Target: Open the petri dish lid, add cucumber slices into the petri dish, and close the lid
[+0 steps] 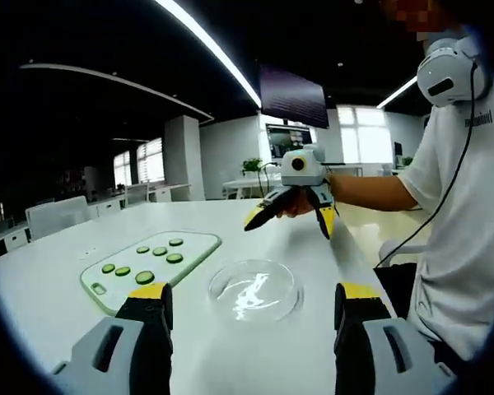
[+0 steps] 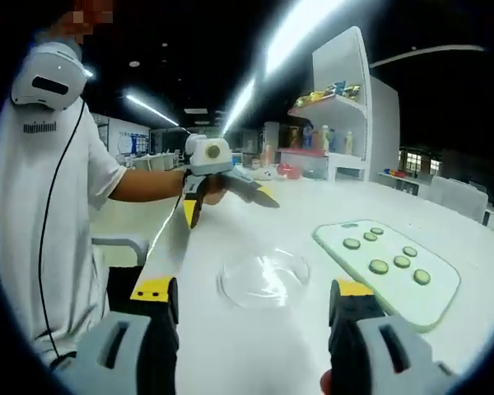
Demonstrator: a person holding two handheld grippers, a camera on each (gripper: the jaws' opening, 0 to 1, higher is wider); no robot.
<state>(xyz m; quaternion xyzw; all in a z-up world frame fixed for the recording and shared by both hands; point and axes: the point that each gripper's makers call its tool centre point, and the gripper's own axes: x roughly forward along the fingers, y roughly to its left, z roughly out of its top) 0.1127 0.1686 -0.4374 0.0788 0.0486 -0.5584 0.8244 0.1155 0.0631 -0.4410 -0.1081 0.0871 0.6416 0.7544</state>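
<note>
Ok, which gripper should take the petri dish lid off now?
Left, narrowly. The left gripper is open, with the petri dish centred between its jaws and close ahead. The right gripper is open and almost as well lined up, so either could probably do it.

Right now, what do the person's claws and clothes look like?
Each claw has two grey jaws with black pads and yellow tips. The left claw and right claw look alike. Seen from across, the right claw shows black-and-yellow jaws under a white body. The person wears a white short-sleeved T-shirt with small dark lettering and a white headset with a black cable.
</note>
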